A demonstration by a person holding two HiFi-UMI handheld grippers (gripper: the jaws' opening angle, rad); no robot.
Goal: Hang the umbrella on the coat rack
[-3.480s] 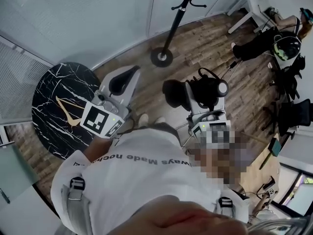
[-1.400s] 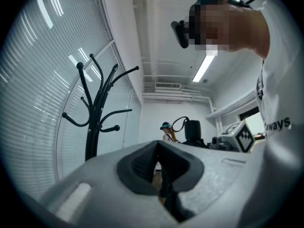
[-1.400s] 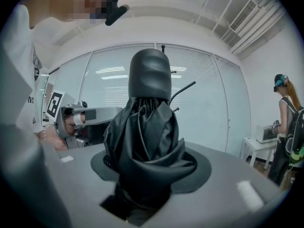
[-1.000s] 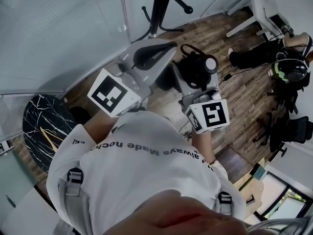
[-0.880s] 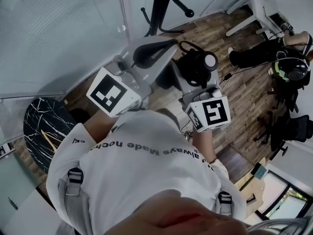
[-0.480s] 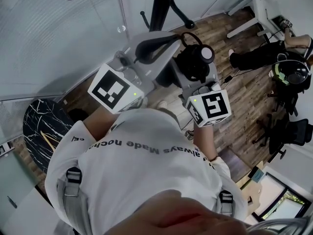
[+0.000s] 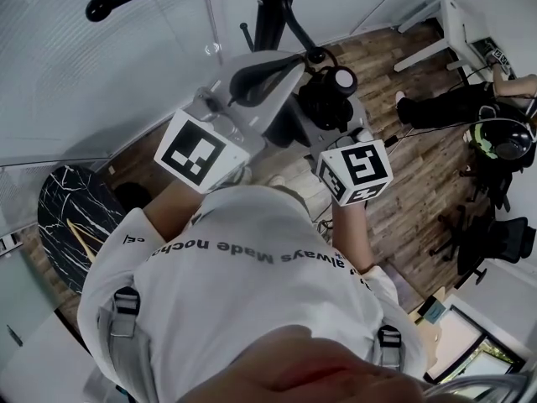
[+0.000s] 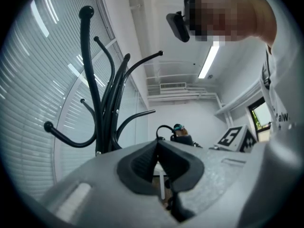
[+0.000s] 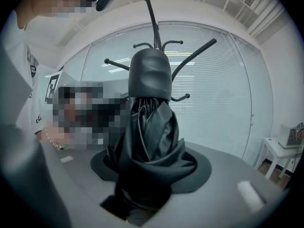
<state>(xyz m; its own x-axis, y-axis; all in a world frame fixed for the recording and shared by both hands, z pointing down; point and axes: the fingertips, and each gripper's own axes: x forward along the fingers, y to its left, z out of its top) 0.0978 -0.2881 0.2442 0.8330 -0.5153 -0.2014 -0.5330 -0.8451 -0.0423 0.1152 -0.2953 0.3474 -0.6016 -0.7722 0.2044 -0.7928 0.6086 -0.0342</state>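
Fingers [image 9: 202,172] of the right gripper [image 9: 150,175] are clamped round the bunched black cloth of the folded umbrella [image 9: 149,127]. It is held in the air with its rounded handle end [image 9: 149,75] pointing toward the coat rack [image 7: 273,15]. The rack stands on the floor by the glass wall, near the umbrella but not touching it. A thin loop [image 8: 161,126] seems to rise from the handle end, and it looks like the part to hang.

The left gripper [image 8: 158,148] sits just beside the right one, its fingers pressed together on nothing.

To do this step well, I would pick an upturned arm [image 8: 61,137] whose knob [image 8: 47,126] is within easy reach. Raise the handle end above that knob, then lower the loop over it before letting go. If the loop hangs limp, the left gripper could open and hold it wide. Approach slowly, because the rack probably tips easily if an arm is pushed sideways.
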